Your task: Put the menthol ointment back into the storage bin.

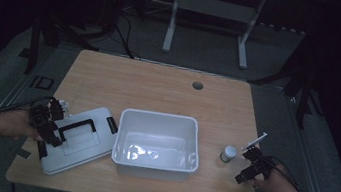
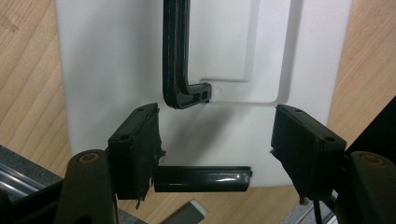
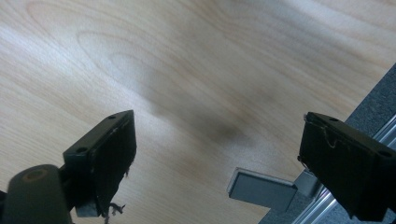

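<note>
Lid [image 1: 80,140] lying flat on the worktop [image 1: 159,89] just left of the white bin [image 1: 157,144], black handle up, probably set aside to leave the bin open. Left gripper [image 2: 215,149] hovering over the lid's near end by the latch [image 2: 201,179], jaws spread, nothing pinched. Right gripper [image 1: 251,164] low over bare wood near the right edge, just beside a small capped jar [image 1: 228,153], jaws wide apart and empty. Forearms entering from the bottom corners.
</note>
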`<control>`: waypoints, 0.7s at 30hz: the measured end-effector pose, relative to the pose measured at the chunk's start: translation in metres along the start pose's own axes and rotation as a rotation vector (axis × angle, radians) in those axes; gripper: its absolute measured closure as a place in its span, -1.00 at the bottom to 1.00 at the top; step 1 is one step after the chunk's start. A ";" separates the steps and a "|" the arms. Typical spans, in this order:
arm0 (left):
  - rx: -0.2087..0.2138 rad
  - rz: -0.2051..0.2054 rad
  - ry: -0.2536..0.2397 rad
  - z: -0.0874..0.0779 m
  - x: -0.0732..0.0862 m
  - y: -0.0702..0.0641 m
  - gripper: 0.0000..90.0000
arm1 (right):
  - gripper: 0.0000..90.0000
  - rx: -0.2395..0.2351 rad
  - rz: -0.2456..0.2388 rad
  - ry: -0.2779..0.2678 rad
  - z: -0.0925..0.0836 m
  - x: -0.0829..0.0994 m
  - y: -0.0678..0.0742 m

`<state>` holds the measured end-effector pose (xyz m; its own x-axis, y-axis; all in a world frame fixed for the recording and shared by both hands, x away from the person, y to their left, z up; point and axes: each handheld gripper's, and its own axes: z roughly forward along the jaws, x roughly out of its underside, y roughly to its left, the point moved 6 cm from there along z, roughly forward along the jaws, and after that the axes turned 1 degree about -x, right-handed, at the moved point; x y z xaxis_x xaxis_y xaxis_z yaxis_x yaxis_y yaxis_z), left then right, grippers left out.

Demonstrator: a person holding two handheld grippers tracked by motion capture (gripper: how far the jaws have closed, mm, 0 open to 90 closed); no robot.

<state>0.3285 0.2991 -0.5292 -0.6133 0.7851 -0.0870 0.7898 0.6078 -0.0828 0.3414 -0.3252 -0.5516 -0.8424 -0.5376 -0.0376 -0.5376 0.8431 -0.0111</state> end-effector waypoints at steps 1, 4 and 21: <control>0.003 -0.002 -0.002 0.000 0.000 0.000 -0.28 | -0.76 0.003 0.003 0.003 -0.001 -0.001 0.000; 0.002 0.004 0.002 -0.001 0.001 -0.001 -0.28 | -0.76 -0.001 -0.003 0.001 -0.002 -0.005 0.001; 0.000 0.004 0.015 0.001 -0.001 -0.001 -0.28 | -0.71 0.011 -0.033 -0.070 -0.030 -0.048 0.008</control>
<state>0.3284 0.2982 -0.5299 -0.6099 0.7892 -0.0719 0.7922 0.6047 -0.0825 0.3759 -0.2928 -0.5200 -0.8190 -0.5636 -0.1071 -0.5646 0.8250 -0.0242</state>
